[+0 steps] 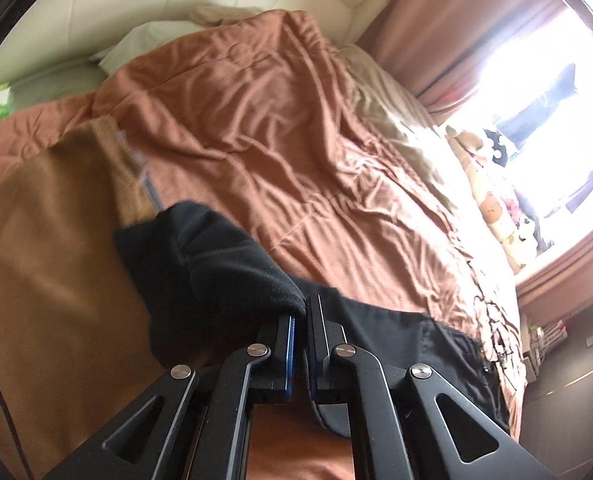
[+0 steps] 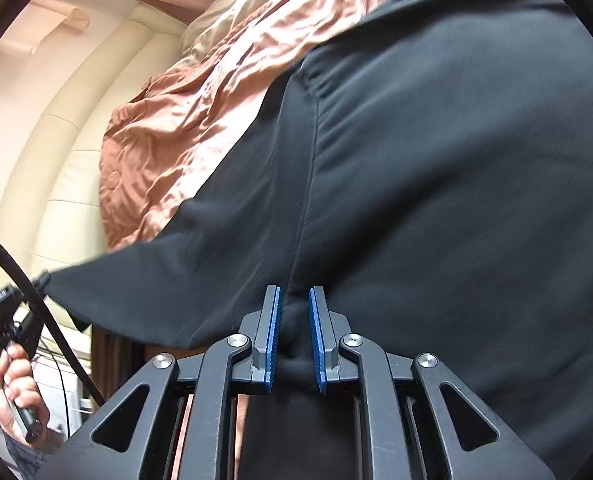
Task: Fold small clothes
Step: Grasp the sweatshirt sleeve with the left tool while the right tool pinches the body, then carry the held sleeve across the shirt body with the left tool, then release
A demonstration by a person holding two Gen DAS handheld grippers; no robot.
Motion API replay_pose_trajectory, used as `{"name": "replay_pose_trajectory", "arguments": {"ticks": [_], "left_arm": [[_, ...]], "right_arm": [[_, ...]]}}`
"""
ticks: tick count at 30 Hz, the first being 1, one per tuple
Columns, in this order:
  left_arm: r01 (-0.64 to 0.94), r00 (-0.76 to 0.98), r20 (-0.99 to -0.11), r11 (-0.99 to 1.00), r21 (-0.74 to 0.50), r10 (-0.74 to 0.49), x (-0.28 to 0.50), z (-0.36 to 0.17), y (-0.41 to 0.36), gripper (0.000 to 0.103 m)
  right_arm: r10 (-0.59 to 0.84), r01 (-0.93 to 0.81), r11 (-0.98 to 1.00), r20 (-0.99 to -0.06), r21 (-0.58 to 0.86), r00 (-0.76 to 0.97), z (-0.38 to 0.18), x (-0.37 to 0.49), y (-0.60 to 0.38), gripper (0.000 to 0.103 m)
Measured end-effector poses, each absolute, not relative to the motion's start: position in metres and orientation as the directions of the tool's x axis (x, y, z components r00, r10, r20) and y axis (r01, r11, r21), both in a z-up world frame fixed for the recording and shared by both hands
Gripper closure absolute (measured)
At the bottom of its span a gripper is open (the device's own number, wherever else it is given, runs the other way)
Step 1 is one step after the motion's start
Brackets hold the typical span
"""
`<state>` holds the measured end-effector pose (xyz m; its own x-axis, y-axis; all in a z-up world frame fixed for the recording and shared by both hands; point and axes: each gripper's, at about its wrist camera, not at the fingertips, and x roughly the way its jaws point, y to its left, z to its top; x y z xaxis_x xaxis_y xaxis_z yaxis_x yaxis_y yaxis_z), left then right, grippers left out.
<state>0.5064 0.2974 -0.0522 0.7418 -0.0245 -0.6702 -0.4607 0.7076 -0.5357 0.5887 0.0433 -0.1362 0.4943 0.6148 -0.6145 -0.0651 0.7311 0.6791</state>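
Black garment (image 2: 436, 160) is pinched in both claws: left claw (image 1: 300, 312) at an edge, right claw (image 2: 294, 300) on a bunched fold

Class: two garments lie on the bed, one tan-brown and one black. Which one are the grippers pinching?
The black garment: fabric bunches between the right gripper, and the left gripper nips its edge. The tan-brown garment lies flat, ungripped.

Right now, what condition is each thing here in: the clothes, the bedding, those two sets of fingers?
Black garment: spread out, pinched at two spots.
Brown garment: lying flat on the bed.
Quilt: rumpled.
Left fingers: shut on the black garment's edge.
Right fingers: shut on a bunched fold of it.
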Motion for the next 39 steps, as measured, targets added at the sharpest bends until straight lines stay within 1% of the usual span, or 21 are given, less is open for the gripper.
{"name": "replay_pose_trajectory", "arguments": {"ticks": [5,12,13,14,15,16,17,18,21,29,32,34,39], "left_arm": [[-0.38,0.785,-0.616,0.738,-0.558,-0.062,0.523,-0.015,0.276,0.098],[-0.208,0.827,-0.542,0.814,-0.542,-0.15,0.546,0.046,0.217,0.098],[-0.186,0.831,-0.533,0.822,-0.539,-0.161,0.55,0.054,0.208,0.098],[-0.168,0.833,-0.526,0.827,-0.536,-0.171,0.553,0.06,0.198,0.098],[-0.15,0.834,-0.52,0.833,-0.533,-0.183,0.556,0.067,0.189,0.098],[-0.135,0.834,-0.517,0.838,-0.529,-0.192,0.56,0.074,0.181,0.098],[-0.12,0.835,-0.513,0.843,-0.524,-0.2,0.563,0.08,0.172,0.098],[-0.103,0.834,-0.509,0.848,-0.519,-0.21,0.565,0.085,0.164,0.098],[-0.044,0.835,-0.495,0.866,-0.498,-0.242,0.571,0.101,0.133,0.098],[0.087,0.81,-0.483,0.883,-0.462,-0.333,0.595,0.125,0.062,0.098],[0.129,0.793,-0.488,0.883,-0.451,-0.365,0.605,0.127,0.036,0.098],[0.151,0.781,-0.491,0.88,-0.45,-0.386,0.612,0.126,0.019,0.098],[0.209,0.744,-0.499,0.865,-0.456,-0.444,0.627,0.12,-0.02,0.098]], "right_arm": [[0.641,-0.042,0.699,-0.6,0.713,0.479,-0.138,0.594,0.029,0.092],[0.587,-0.009,0.713,-0.59,0.701,0.555,-0.11,0.574,-0.002,0.092],[0.574,0.005,0.716,-0.593,0.698,0.564,-0.108,0.571,-0.009,0.09],[0.56,0.022,0.719,-0.598,0.695,0.574,-0.107,0.568,-0.016,0.086],[0.551,0.033,0.717,-0.596,0.696,0.585,-0.106,0.565,-0.022,0.075],[0.543,0.04,0.713,-0.587,0.7,0.601,-0.105,0.562,-0.029,0.057],[0.534,0.045,0.708,-0.577,0.704,0.617,-0.102,0.56,-0.033,0.045],[0.527,0.049,0.705,-0.569,0.708,0.632,-0.1,0.557,-0.035,0.039],[0.53,0.057,0.679,-0.542,0.732,0.653,-0.095,0.55,-0.045,0.039],[0.433,0.152,0.654,-0.531,0.741,0.728,-0.088,0.525,-0.092,0.039],[0.433,0.162,0.624,-0.511,0.764,0.743,-0.083,0.517,-0.1,0.039],[0.408,0.179,0.635,-0.523,0.752,0.749,-0.081,0.513,-0.104,0.039],[0.371,0.215,0.615,-0.519,0.759,0.77,-0.075,0.493,-0.124,0.039]]}}
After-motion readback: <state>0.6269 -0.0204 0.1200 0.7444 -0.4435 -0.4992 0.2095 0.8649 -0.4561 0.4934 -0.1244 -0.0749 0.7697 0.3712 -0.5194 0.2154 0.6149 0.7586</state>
